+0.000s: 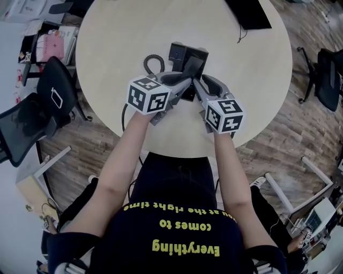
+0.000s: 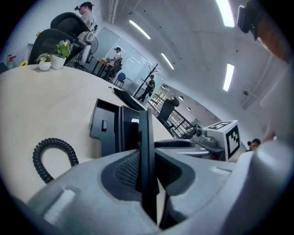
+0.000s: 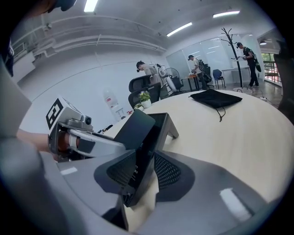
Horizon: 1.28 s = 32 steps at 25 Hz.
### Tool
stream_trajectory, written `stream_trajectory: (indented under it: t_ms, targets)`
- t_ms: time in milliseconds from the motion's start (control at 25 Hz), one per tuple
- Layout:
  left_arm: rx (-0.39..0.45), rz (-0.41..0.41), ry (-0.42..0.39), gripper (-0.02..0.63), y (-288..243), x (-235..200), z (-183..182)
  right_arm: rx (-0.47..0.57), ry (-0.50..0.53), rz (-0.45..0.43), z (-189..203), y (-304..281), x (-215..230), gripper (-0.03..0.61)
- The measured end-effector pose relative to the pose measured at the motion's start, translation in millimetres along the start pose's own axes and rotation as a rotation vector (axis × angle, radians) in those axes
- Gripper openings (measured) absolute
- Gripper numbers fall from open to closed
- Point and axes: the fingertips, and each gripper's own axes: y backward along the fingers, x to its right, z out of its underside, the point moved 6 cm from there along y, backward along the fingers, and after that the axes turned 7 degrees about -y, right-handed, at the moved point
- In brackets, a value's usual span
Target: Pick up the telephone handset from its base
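Observation:
A black telephone base [image 1: 178, 52] stands mid-table with its coiled cord [image 1: 153, 64] curling to the left. A flat black telephone piece [image 1: 193, 67], which looks like the handset, tilts up just in front of the base. My left gripper [image 1: 182, 80] and right gripper [image 1: 197, 81] meet on it from the near side. In the left gripper view the piece [image 2: 146, 137] stands edge-on between the pads, with the base [image 2: 105, 124] and cord [image 2: 50, 156] behind. In the right gripper view the pads of the right gripper [image 3: 142, 170] clamp the slab [image 3: 138, 128].
The round pale table [image 1: 107, 48] carries a black cloth bag [image 1: 249, 13] at its far right edge. Office chairs [image 1: 32, 112] stand left and right [image 1: 327, 75] of the table. Small potted plants [image 2: 50, 59] sit far across it. People stand in the background.

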Motion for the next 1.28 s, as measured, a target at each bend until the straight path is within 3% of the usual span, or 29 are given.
stream_trajectory:
  t_ms: [320, 680, 1040, 1280]
  targets:
    - [0.091, -0.010, 0.045, 0.075, 39.7, -2.9, -7.6, 0.057, 0.032, 0.000, -12.3, 19.8, -6.0, 0.107]
    - [0.219, -0.042, 0.017, 0.075, 93.7, 5.8, -34.0, 0.152, 0.143, 0.010, -41.6, 54.2, -29.9, 0.025]
    - [0.446, 0.019, 0.108, 0.075, 145.6, 17.7, -54.6, 0.297, 0.218, -0.001, -83.1, 101.3, -62.1, 0.012]
    - [0.564, 0.033, 0.056, 0.075, 187.5, 31.5, -70.7, 0.413, 0.264, -0.007, -105.2, 134.0, -84.9, 0.012]
